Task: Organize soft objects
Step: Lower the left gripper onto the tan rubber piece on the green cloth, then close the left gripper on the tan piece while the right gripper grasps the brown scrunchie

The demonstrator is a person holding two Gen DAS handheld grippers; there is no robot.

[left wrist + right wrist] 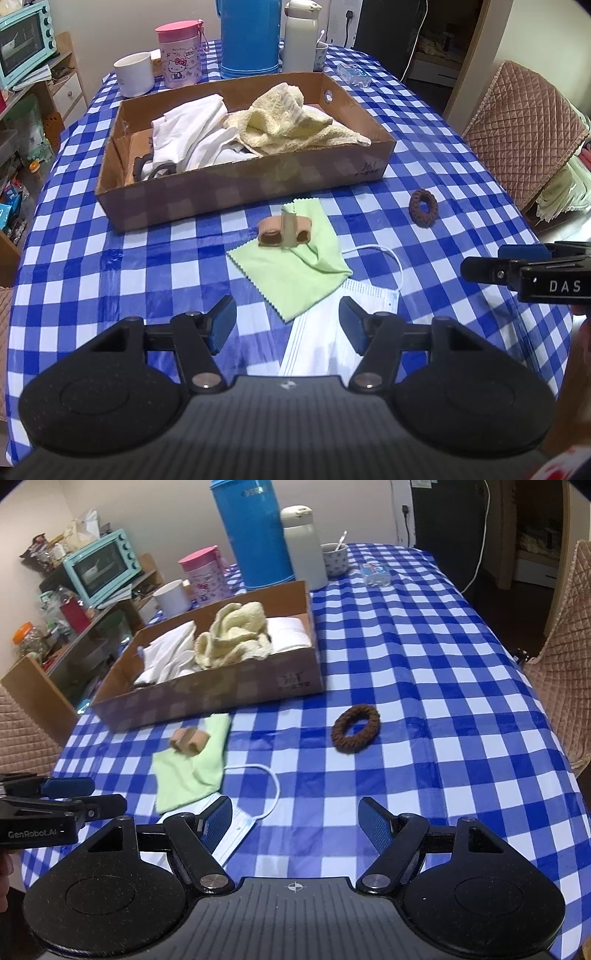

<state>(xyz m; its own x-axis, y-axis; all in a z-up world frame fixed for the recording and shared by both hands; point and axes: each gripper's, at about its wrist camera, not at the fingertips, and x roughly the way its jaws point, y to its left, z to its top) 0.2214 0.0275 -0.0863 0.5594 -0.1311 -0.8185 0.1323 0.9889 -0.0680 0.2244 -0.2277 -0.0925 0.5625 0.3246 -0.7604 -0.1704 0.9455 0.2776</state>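
A cardboard box point(243, 192) point(221, 698) on the checked tablecloth holds a white cloth point(192, 136) point(170, 653) and a pale yellow towel point(288, 122) point(236, 635). In front of it lie a green cloth point(295, 266) point(188, 771) with a beige elastic band point(282, 232) point(188, 740) on top, a white face mask point(325, 332) point(240, 823) and a brown scrunchie point(423, 206) point(355, 729). My left gripper point(288, 325) hangs open above the mask and the green cloth's near corner, holding nothing. My right gripper point(295, 825) is open and empty over the tablecloth, the mask by its left finger.
Behind the box stand a blue thermos point(247, 37) point(255, 531), a white flask point(301, 37) point(303, 546), a pink tin point(179, 55), a white mug point(133, 74) point(171, 596) and a small cup point(334, 559). Quilted chairs point(524, 122) flank the table. Shelves with a teal oven point(103, 566) stand at the left.
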